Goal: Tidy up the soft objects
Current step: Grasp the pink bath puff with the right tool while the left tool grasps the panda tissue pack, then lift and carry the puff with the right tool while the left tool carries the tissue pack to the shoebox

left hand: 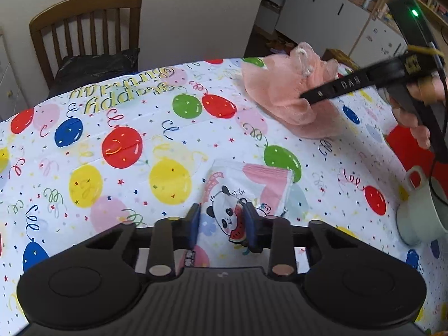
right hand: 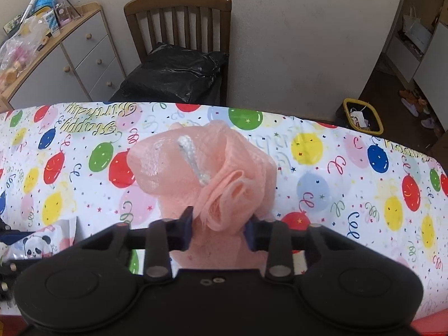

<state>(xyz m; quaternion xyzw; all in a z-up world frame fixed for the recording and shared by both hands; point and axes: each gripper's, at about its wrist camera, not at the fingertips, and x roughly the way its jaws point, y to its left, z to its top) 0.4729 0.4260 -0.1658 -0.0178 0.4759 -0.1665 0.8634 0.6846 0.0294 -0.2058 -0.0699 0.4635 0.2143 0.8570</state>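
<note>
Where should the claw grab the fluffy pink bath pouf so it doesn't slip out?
Grab the bunched folds near the middle of the pink bath pouf, coming down from above at a slant. The mesh is thickest there beside the white cord loop, so it squashes and holds. The right claw already pinches it that way.

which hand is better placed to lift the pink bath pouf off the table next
Right. The right gripper already has its pads pressed into the pink bath pouf, while the left gripper is clamped on the panda packet.
</note>
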